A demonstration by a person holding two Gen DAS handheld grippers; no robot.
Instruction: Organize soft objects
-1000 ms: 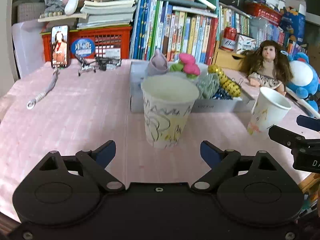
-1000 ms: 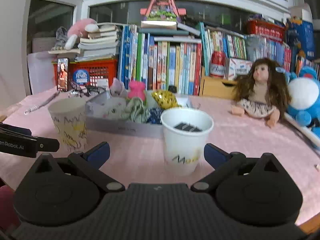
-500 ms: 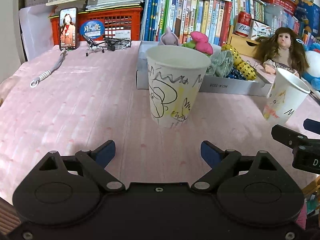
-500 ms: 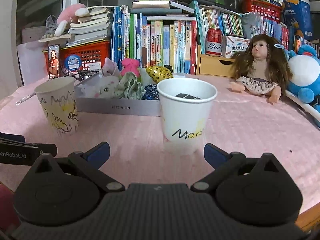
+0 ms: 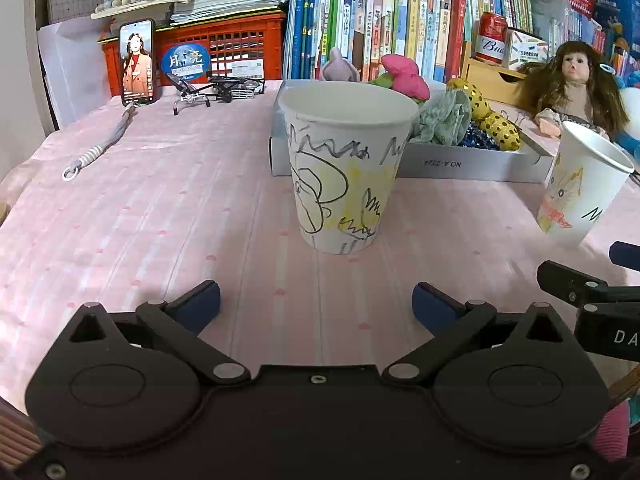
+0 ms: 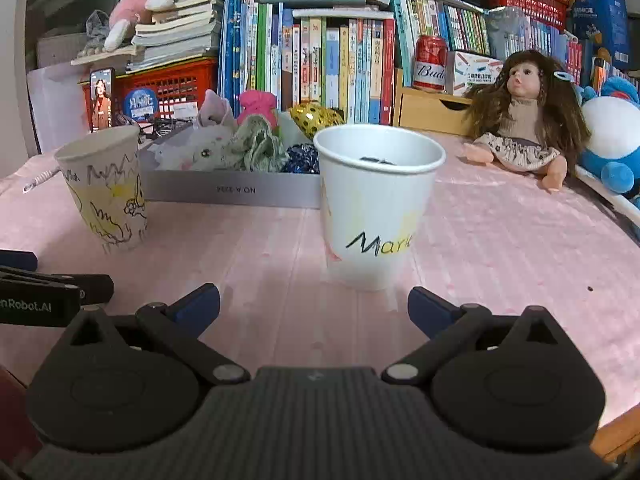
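A grey shallow box (image 5: 472,166) (image 6: 240,190) holds soft things: a lilac plush (image 5: 340,70), a pink plush (image 5: 404,76), green cloth (image 5: 444,116), a gold-spotted piece (image 5: 494,122) and a white plush (image 6: 206,150). A doodled paper cup (image 5: 344,172) (image 6: 106,192) stands in front of my open, empty left gripper (image 5: 316,306). A white cup marked "Mark" (image 6: 376,208) (image 5: 580,188) stands in front of my open, empty right gripper (image 6: 314,306); something dark lies inside it.
A doll (image 6: 524,120) and a blue-white plush (image 6: 612,136) sit at the right. Books (image 6: 320,52), a red crate (image 5: 224,50), a phone (image 5: 137,62), a red can (image 6: 431,64) and a wooden drawer box (image 6: 428,110) line the back. A cord (image 5: 100,144) lies left.
Both grippers have risen and tilted down a little, so the cups sit higher and slightly farther in view. Jaws stay open; nothing was picked up.
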